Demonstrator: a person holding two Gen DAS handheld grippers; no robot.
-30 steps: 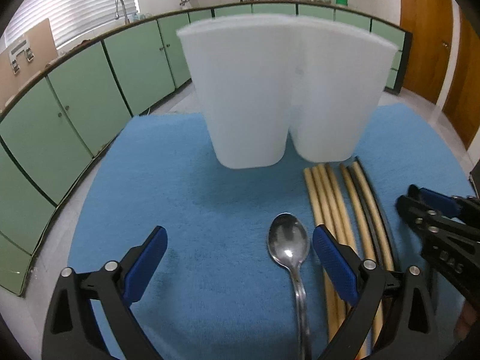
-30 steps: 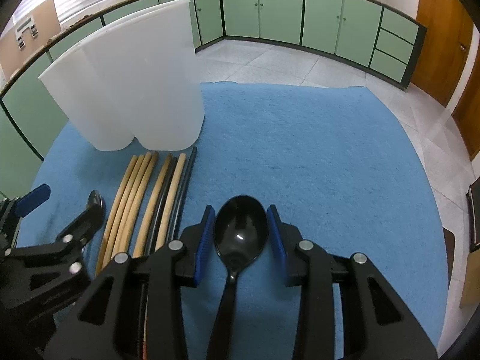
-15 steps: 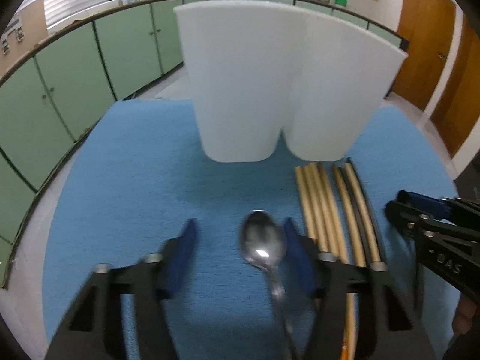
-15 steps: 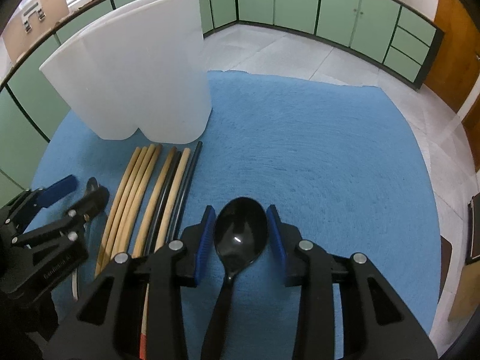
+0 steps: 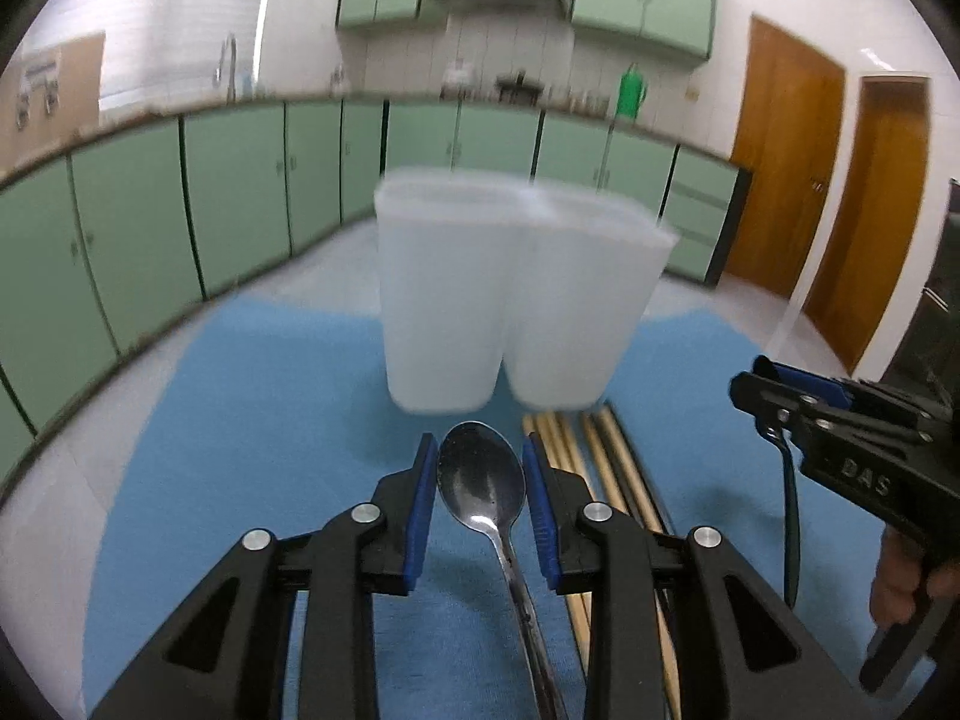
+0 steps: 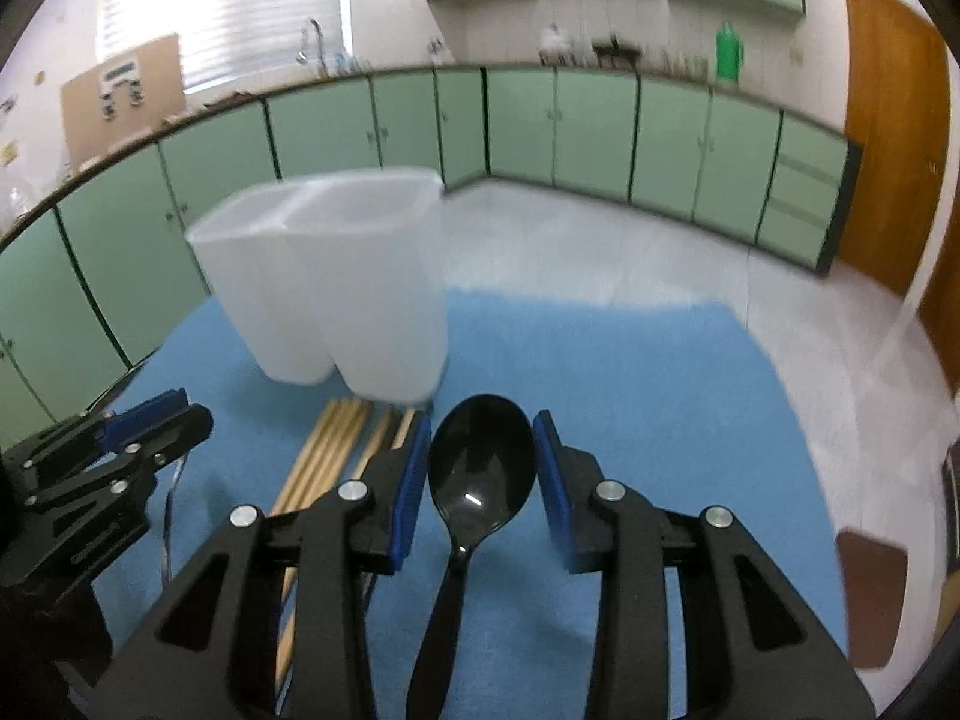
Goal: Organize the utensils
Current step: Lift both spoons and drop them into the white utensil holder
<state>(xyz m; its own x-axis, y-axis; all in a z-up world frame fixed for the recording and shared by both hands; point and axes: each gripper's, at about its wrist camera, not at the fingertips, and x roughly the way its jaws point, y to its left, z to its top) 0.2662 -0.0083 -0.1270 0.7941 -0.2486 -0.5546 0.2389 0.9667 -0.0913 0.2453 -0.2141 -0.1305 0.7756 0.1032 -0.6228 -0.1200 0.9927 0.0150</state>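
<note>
- The left gripper (image 5: 480,504) has just been closing, and its blue pads now stand at both sides of the metal spoon (image 5: 483,480), gripping it with the bowl up off the blue mat (image 5: 252,420).
- The right gripper (image 6: 482,468) is clamped on the black spoon (image 6: 480,465), bowl forward between its pads.
- The white two-compartment holder (image 5: 510,300) stands upright on the far part of the mat; both compartments look empty from the right wrist view.
- The chopsticks (image 5: 576,450), tan and dark, lie side by side on the mat, their far tips just short of the holder's base, between the two grippers.
- Open room: bare mat spreads wide to the right of the black spoon, up to the mat's far edge and the pale floor (image 6: 660,252); bare mat also lies left of the metal spoon.
- Only the left wrist view shows a bit of the hand (image 5: 900,588) on the right gripper's handle; only the right wrist view shows the holder's open rims from above.
- Against the earlier frames, both spoons now sit higher, the holder looks farther off, and more of the green cabinets (image 5: 240,204) and upper wall comes into view.
</note>
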